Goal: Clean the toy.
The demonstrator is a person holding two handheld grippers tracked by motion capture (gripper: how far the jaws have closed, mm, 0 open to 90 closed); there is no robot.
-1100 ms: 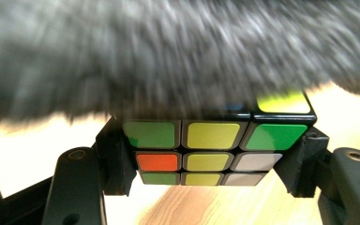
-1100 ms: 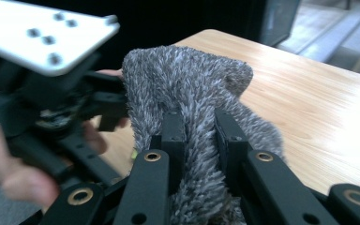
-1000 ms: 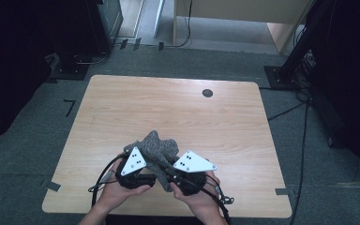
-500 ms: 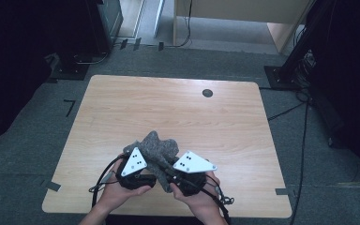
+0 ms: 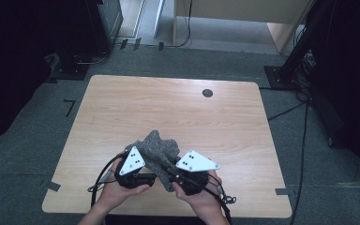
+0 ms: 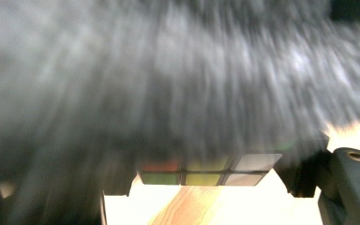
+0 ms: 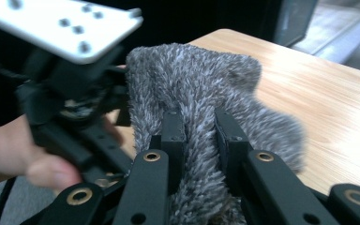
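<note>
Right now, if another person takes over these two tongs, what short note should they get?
Left tongs: shut on the grey fuzzy cloth, at its left side.
Right tongs: shut on the same cloth, a fold pinched between the jaws.
Cloth: held bunched up above the near edge of the wooden table. A colour puzzle cube sits under it.
Done: both grips taken.
Left: probably uncover or wrap the cube; unclear.

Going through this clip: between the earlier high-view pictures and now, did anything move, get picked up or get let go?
No visible change. Both grippers stay low at the near edge of the table, the left gripper and the right gripper each still shut on the grey fuzzy cloth bunched between them. In the left gripper view a colour-tiled cube peeks out under the cloth.
</note>
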